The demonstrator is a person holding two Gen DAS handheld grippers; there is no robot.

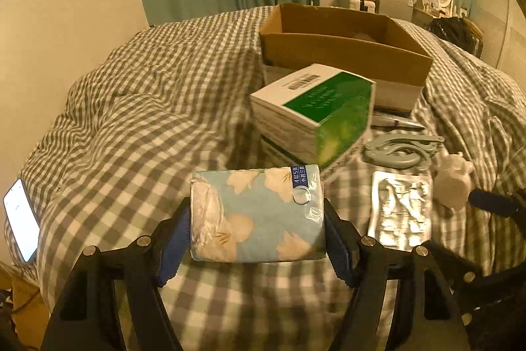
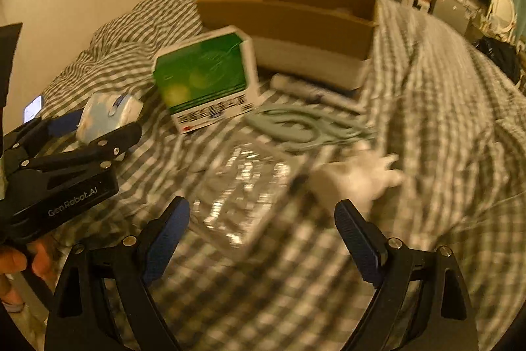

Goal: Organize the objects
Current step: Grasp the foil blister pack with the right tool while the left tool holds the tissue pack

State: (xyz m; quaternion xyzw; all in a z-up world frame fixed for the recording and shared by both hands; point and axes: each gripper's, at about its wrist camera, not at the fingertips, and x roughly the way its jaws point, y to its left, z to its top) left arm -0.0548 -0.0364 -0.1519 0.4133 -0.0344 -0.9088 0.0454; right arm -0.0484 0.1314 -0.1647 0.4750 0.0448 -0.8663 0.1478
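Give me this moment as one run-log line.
left hand-held gripper: shut on tissue pack | right hand-held gripper: open, empty, above foil blister sheet | cardboard box: open, beyond green box

The tissue pack [image 1: 258, 216] has shiny, crinkly plastic wrap. The bed cover [image 1: 148, 107] is soft checked cloth. The big box [image 1: 342, 51] is dull brown cardboard. The green box [image 1: 315, 111] is smooth glossy card. The blister pack [image 1: 399, 209] is shiny silver foil.
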